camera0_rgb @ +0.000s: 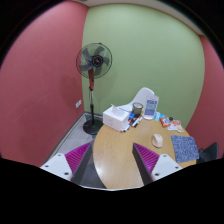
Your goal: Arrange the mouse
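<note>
Mouse (157, 140) on round wooden table (120, 160) (pink-green walls), beyond open fingers (119, 160).

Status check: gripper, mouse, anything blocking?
Gripper open, empty, hovering over near table edge. Mouse lies beyond fingers, left of the mouse pad, not on it. Path to mouse looks clear; white box sits further back.

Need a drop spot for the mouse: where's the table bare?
Bare wood lies just beyond the open fingers, between them and the mouse. Crowded at the far edge: white box, cup, small items. Mouse pad fills the side past the mouse.
</note>
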Available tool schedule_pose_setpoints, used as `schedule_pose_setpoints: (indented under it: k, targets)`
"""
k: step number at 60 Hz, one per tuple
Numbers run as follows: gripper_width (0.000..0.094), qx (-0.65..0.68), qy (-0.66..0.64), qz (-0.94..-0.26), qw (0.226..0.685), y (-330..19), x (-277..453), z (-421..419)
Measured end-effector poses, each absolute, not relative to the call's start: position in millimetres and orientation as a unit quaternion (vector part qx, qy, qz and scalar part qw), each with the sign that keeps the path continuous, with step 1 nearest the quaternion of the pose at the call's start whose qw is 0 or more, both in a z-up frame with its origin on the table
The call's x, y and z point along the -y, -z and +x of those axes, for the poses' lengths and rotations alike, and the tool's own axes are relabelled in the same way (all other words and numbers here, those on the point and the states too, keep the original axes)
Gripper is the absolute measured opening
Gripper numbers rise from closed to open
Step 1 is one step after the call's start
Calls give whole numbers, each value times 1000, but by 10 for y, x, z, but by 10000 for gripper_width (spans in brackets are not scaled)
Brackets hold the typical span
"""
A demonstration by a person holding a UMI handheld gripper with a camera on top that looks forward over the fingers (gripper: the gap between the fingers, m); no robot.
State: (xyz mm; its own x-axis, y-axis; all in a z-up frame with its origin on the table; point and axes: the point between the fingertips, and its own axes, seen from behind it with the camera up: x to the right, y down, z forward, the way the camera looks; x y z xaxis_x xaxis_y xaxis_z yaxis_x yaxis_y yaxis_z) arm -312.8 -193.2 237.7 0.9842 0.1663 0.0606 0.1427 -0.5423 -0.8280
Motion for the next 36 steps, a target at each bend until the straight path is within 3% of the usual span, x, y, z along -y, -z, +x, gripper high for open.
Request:
schedule_pose_setpoints:
  k: [7,26,36]
  targets:
    - [836,81,-12,-886,457,-2231,1941,-2985]
    - [833,59,19,-917,393,-1192,1825,-1659]
    - [837,51,51,-913,401,-886,1238,-866]
